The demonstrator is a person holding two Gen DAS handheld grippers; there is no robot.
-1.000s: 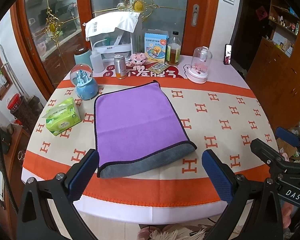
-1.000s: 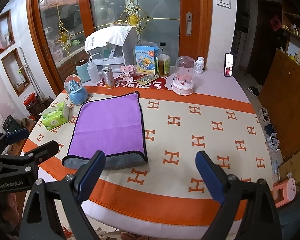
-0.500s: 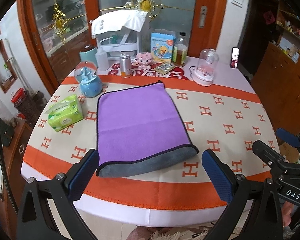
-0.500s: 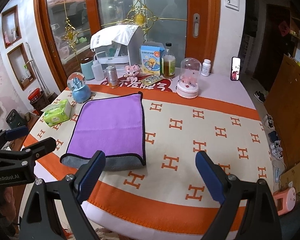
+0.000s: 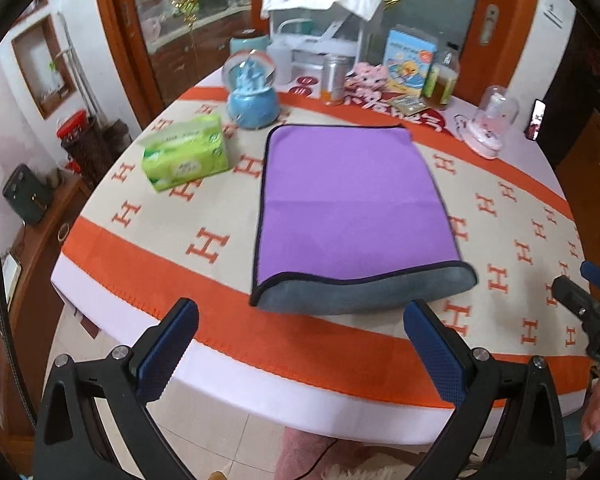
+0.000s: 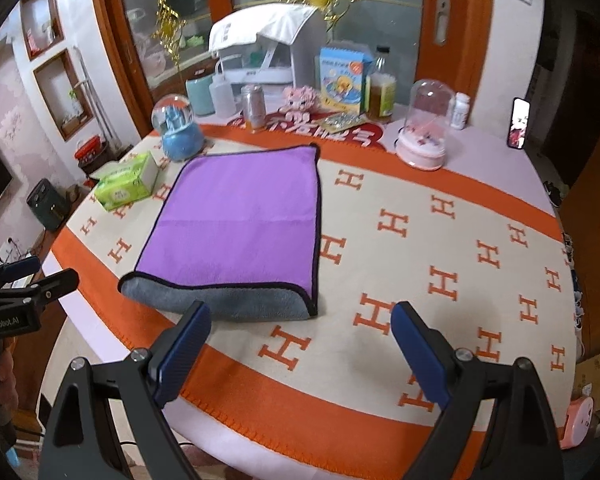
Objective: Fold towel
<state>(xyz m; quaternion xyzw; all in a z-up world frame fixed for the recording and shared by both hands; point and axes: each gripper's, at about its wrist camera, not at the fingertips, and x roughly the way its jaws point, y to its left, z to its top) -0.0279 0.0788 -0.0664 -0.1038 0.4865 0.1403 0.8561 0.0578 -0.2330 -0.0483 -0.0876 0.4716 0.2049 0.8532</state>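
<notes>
A purple towel [image 5: 348,200] with a grey underside and dark hem lies folded over on the table, its grey fold at the near edge. It also shows in the right wrist view [image 6: 240,220]. My left gripper [image 5: 300,340] is open and empty, held off the table's near edge in front of the fold. My right gripper [image 6: 300,344] is open and empty, above the table's front edge, to the right of the towel's near right corner. Each gripper shows at the edge of the other's view.
A green tissue pack [image 5: 184,152] and a blue snow globe [image 5: 252,92] stand left of the towel. A can [image 5: 334,80], boxes, bottles and a pink domed jar [image 5: 488,124] line the back. The orange-patterned cloth [image 6: 440,240] lies right of the towel.
Both grippers have moved closer to the towel and lower. The left view has swung left, toward the tissue pack. The towel has not moved.
</notes>
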